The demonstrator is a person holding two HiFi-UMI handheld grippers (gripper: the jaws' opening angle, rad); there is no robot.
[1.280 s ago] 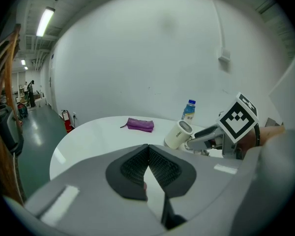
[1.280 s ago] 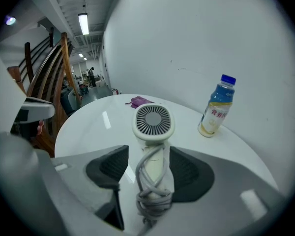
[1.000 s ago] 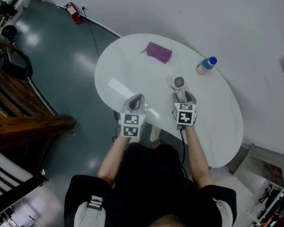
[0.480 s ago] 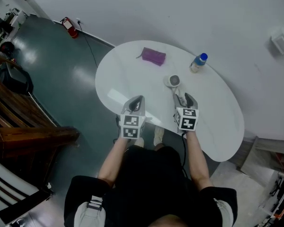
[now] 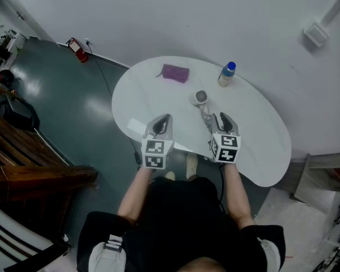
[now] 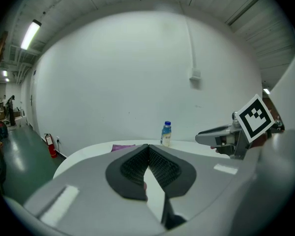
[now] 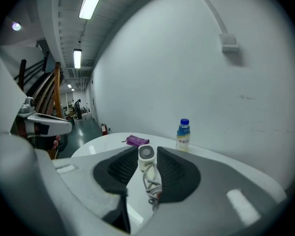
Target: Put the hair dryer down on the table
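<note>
The white hair dryer [image 5: 200, 97] lies on the white oval table [image 5: 260, 135], its round grille facing me and its cord [image 5: 205, 113] coiled on the near side. My right gripper [image 5: 222, 118] hangs just short of the cord, off the dryer. Its jaws have just been closing and stand apart with nothing between the pads. In the right gripper view the hair dryer [image 7: 146, 156] shows beyond the gap of the right gripper [image 7: 147, 150]. My left gripper [image 5: 161, 119] hovers at the table's near edge. The left gripper [image 6: 148, 146] has its tips touching and holds nothing.
A purple pouch [image 5: 175, 72] lies at the table's far side and a blue-capped bottle [image 5: 226, 74] stands to its right. A red fire extinguisher [image 5: 75, 49] stands by the wall on the floor. Wooden furniture fills the left side.
My right gripper has drawn back from the hair dryer, which stays on the table. Both grippers have lifted and come toward the person. The right jaws have narrowed.
</note>
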